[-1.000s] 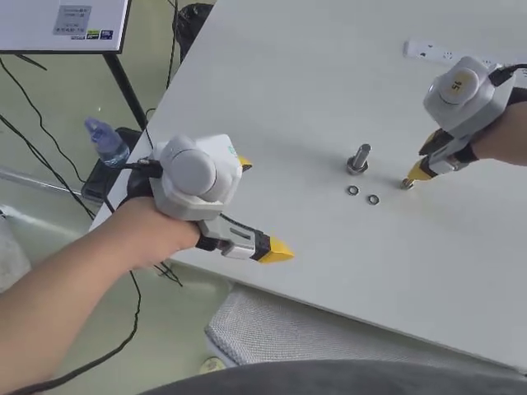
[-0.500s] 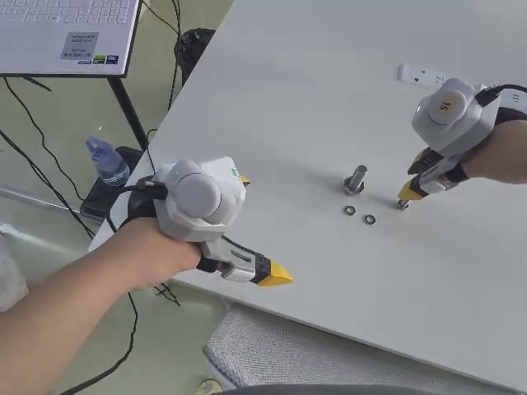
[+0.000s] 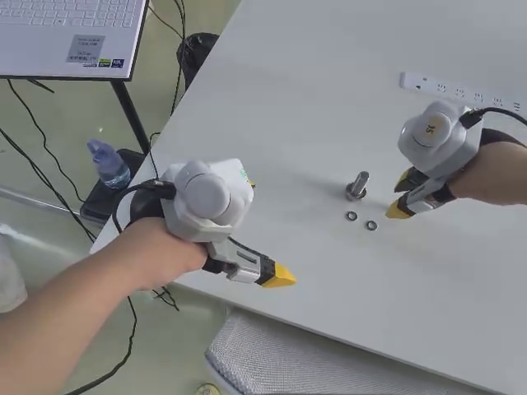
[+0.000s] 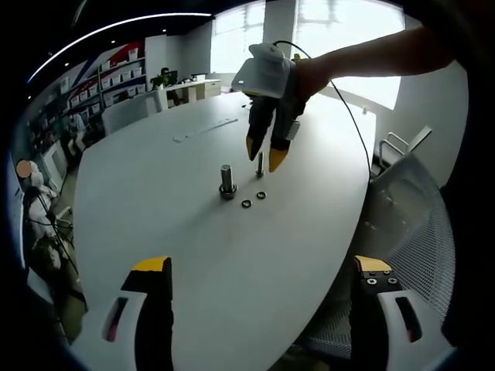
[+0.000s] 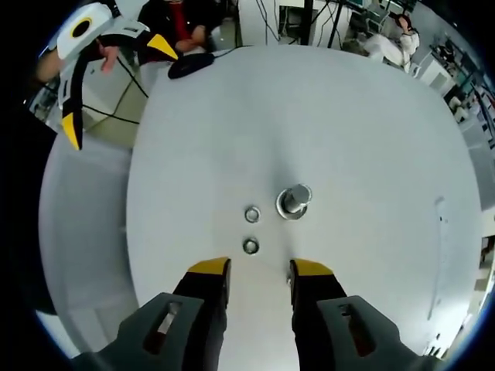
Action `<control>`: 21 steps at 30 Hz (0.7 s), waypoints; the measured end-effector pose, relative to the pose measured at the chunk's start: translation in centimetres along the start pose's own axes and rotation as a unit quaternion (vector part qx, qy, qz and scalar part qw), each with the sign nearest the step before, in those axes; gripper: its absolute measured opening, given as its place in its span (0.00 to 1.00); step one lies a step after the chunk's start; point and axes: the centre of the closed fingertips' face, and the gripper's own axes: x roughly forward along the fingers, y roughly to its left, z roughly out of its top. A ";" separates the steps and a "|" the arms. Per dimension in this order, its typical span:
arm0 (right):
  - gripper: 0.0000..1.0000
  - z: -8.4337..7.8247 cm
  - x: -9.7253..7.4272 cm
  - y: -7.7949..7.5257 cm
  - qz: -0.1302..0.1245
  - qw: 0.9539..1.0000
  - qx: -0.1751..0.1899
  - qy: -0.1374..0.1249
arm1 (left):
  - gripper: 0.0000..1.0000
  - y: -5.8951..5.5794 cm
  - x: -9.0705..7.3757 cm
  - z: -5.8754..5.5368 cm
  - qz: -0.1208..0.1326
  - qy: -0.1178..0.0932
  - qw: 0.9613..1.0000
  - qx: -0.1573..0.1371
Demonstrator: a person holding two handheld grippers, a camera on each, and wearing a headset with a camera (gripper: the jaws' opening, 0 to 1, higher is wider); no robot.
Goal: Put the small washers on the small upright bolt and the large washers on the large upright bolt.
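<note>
On the white table (image 3: 313, 99) stands a large upright bolt (image 3: 357, 185) (image 4: 227, 182) (image 5: 295, 200). Two small washers (image 3: 352, 216) (image 3: 371, 225) lie flat just in front of it, as the right gripper view also shows (image 5: 252, 214) (image 5: 250, 246). My right gripper (image 3: 398, 194) (image 5: 259, 267) hovers beside them, open with a narrow gap. In the left gripper view a thin small bolt (image 4: 260, 161) stands between the right gripper's (image 4: 263, 154) fingers. My left gripper (image 3: 263, 229) (image 4: 262, 264) is open wide near the table's front edge, with nothing in it.
A white power strip (image 3: 461, 89) lies at the far side of the table. A laptop (image 3: 66, 33) sits on a stand at the left, with a water bottle (image 3: 107, 160) and cables on the floor below. A grey mesh chair (image 3: 272, 354) stands under the front edge.
My right gripper has shifted a little toward the washers and the large bolt, and it now covers the small bolt in the head view. The left gripper has hardly moved.
</note>
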 end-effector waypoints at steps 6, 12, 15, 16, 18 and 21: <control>0.32 -0.1 0.8 0.9 0.005 1.000 -0.004 -0.001 | 0.95 0.1 -0.1 0.1 0.003 -0.004 1.000 0.000; 0.32 -0.5 1.9 0.7 -0.002 1.000 -0.003 0.002 | 0.93 0.1 0.0 0.3 0.000 -0.004 1.000 -0.002; 0.32 -0.4 2.3 0.6 -0.004 1.000 0.002 -0.001 | 0.92 0.0 0.0 0.2 0.000 -0.002 1.000 -0.003; 0.32 -0.5 2.5 0.7 -0.005 1.000 0.001 0.000 | 0.92 0.0 0.0 0.1 0.000 -0.002 1.000 -0.003; 0.31 -0.5 2.8 0.6 -0.008 1.000 -0.001 0.002 | 0.92 0.0 -0.1 -0.2 0.000 0.001 1.000 -0.006; 0.31 -0.7 3.3 0.3 -0.013 1.000 0.001 0.004 | 0.91 -0.1 -0.3 -0.5 0.000 0.001 1.000 -0.009</control>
